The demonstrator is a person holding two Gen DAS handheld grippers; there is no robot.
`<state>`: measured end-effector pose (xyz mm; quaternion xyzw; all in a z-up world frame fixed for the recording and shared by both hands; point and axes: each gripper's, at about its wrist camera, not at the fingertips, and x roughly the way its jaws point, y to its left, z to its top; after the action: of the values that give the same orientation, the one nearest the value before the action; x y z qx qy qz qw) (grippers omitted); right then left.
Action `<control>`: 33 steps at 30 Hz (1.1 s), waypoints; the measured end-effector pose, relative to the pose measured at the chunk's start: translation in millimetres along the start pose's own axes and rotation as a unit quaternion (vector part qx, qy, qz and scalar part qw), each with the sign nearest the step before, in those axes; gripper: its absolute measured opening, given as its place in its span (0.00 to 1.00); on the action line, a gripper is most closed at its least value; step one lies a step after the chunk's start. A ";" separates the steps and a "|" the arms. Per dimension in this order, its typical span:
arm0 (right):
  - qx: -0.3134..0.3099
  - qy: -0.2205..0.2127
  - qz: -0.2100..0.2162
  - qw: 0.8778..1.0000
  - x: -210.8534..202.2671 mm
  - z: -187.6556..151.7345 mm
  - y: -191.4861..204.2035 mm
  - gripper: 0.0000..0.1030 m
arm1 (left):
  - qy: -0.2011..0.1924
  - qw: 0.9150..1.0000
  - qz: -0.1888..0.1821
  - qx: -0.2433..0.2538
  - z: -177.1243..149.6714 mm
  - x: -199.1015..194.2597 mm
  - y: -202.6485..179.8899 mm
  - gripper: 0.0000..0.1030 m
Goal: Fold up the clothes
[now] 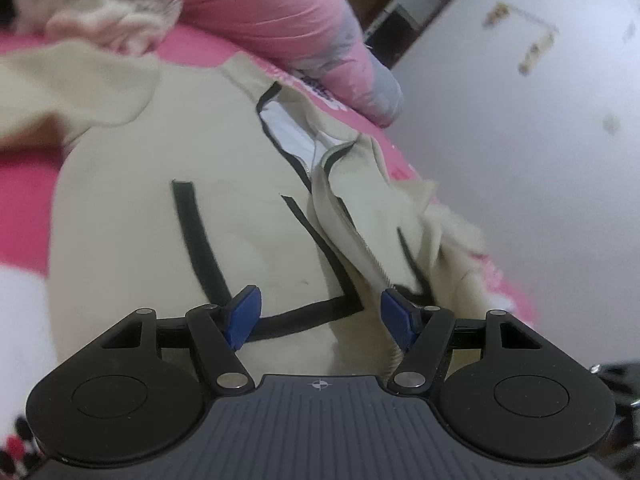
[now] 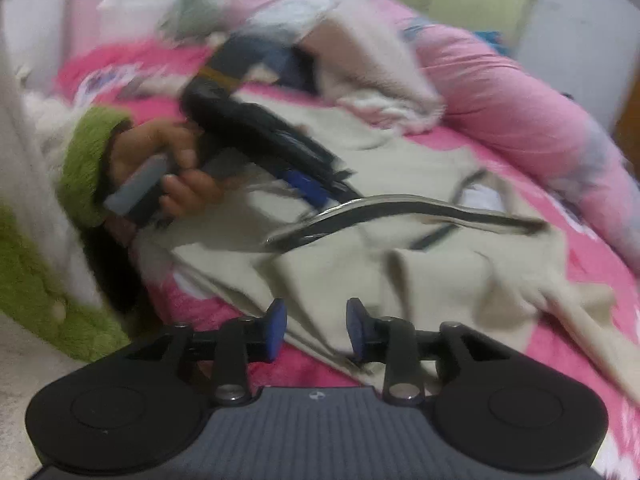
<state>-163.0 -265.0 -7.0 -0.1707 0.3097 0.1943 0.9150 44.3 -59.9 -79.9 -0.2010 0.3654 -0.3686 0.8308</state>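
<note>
- Lying spread on the bright pink patterned bedsheet (image 1: pixel 28 200) is the cream zip-front jacket with black trim (image 1: pixel 132 240), its zipper edge rumpled.
- Left gripper (image 1: pixel 320 314) hovers low over the jacket's hem, blue pads wide apart, grasping nothing.
- Right gripper (image 2: pixel 316 328) sits above the jacket's near edge, pads parted, empty.
- A hand (image 2: pixel 160 160) in a fuzzy green sleeve (image 2: pixel 88 168) holds the left tool.
- A pink rolled quilt (image 2: pixel 520 112) lies beyond the jacket.

Bright pink bedsheet (image 1: pixel 24 200), long pink bolster pillow (image 2: pixel 520 104), white wall (image 1: pixel 540 160), wooden door frame (image 1: pixel 400 4)
</note>
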 end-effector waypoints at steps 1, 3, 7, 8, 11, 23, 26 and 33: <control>0.015 -0.007 -0.007 1.000 -5.4 -4.0 -3.9 0.34 | 0.003 1.000 -0.009 -0.011 1.7 -2.3 2.1 0.65; 0.049 -0.021 -0.044 0.998 -12.0 -10.0 -18.7 0.34 | 0.008 0.999 -0.026 -0.034 4.9 -6.9 6.3 0.65; 0.015 -0.008 -0.115 0.993 2.5 -18.4 -27.8 0.34 | 0.026 0.999 -0.025 -0.039 -2.0 -5.3 2.4 0.65; -0.008 0.000 -0.119 0.993 10.9 -19.9 -25.5 0.34 | 0.031 0.999 -0.026 -0.035 -4.7 -4.6 0.0 0.65; -0.067 0.026 -0.116 0.991 40.3 -22.0 -17.5 0.34 | 0.045 0.999 -0.020 -0.008 -10.3 -0.7 -12.4 0.65; -0.194 0.036 -0.157 0.968 58.2 -31.2 12.2 0.36 | 0.061 0.995 0.074 0.009 -5.7 28.1 -26.0 0.28; -0.222 0.032 -0.181 0.958 64.0 -34.5 23.7 0.44 | 0.058 0.996 0.072 -0.014 -5.6 28.9 -20.3 0.24; -0.130 -0.030 -0.254 0.958 85.8 -14.6 3.5 0.00 | 0.036 0.995 0.087 -0.017 -11.4 28.9 -25.6 0.15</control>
<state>-109.1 -246.8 -73.0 -0.3552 0.2008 -0.0011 0.9130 37.2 -99.1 -85.1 -0.1696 0.4172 -0.2954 0.8426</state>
